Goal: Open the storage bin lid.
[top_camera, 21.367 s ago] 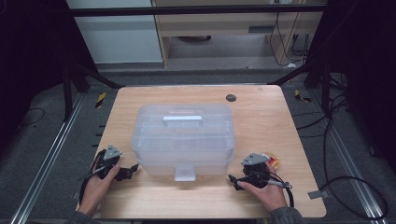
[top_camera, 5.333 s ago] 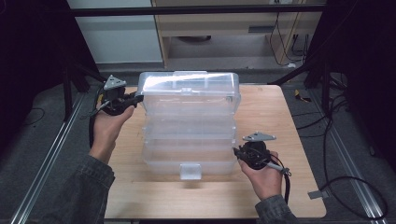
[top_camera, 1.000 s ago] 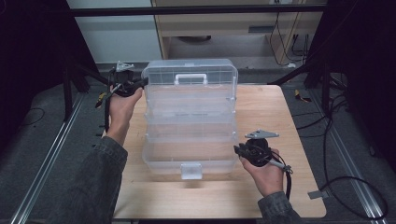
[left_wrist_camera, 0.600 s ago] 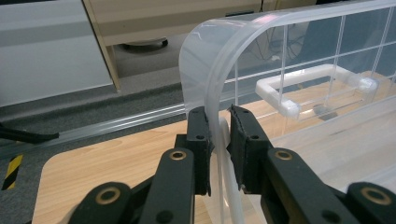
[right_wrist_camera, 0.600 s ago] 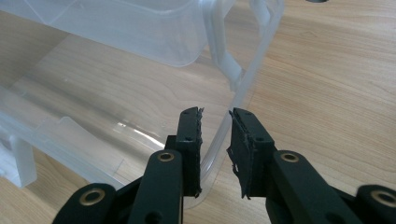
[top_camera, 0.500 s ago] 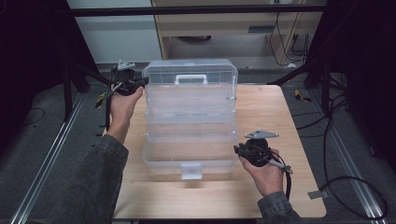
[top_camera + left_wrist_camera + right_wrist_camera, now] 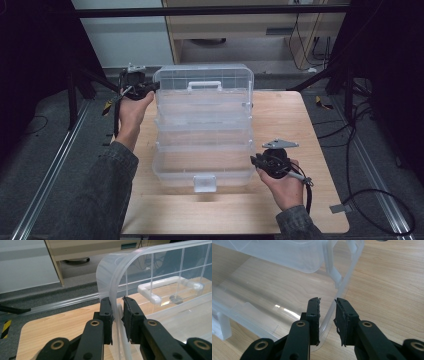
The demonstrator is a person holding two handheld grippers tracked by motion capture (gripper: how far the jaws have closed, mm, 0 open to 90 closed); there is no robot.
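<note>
Item: clear plastic storage box, three tiers fanned open, standing on our table.

Lid: raised upright at the far end, white handle just beyond our left fingers.

Left gripper: fingers narrow, clamped on the lid's curved edge, which runs up between them.

Right gripper: fingers narrow, the bottom tray's rim between them at its near corner; we cannot tell whether both pads press it.

Wood grain shows through the tray floor beyond the fingertips.

open box mid-table, bare wood right
</note>
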